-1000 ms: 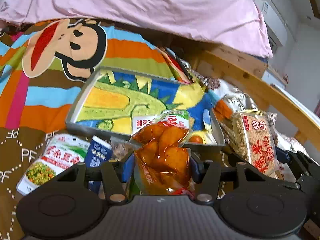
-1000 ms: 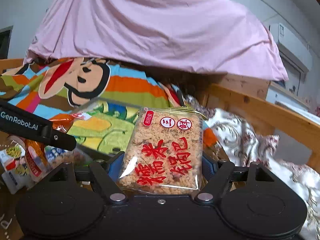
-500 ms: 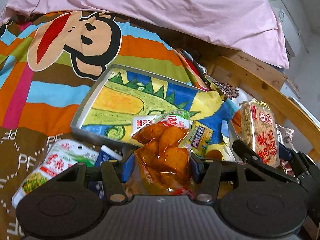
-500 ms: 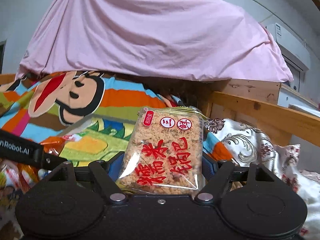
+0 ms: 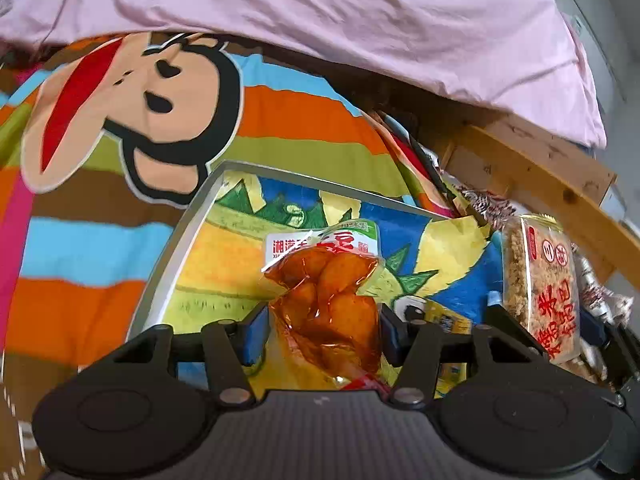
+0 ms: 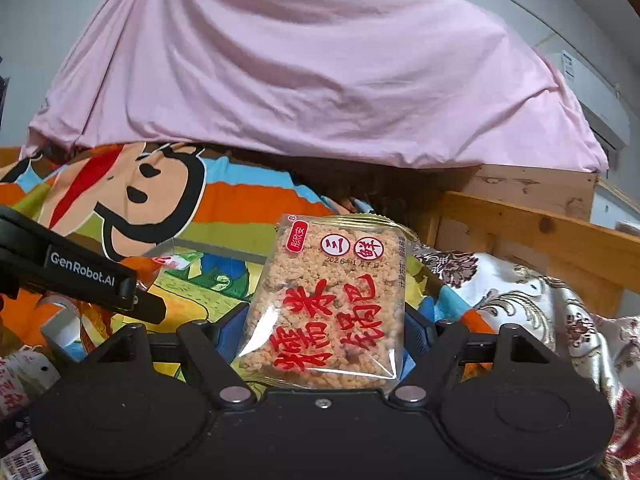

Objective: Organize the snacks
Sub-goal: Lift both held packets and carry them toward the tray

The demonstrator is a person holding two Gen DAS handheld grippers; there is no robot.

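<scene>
Left claw (image 5: 322,328): clamped on orange snack pouch (image 5: 332,308), held over tray (image 5: 172,248) on bed. Right claw (image 6: 320,332): clamped on rice cracker packet (image 6: 328,304), right of tray.

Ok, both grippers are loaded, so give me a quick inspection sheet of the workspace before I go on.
Surface: striped cartoon blanket on a bed.
Job's things: metal tray lined with a dinosaur picture; orange snack pouch; rice cake pack; a yellow packet lying in the tray.
Clutter: more packets at the left edge of the right wrist view.
Grippers: left gripper shut on the orange snack pouch, over the tray; right gripper shut on the rice cake pack.
Cables: nothing seen.
Surroundings: pink sheet, wooden bed rail, floral cloth.
</scene>
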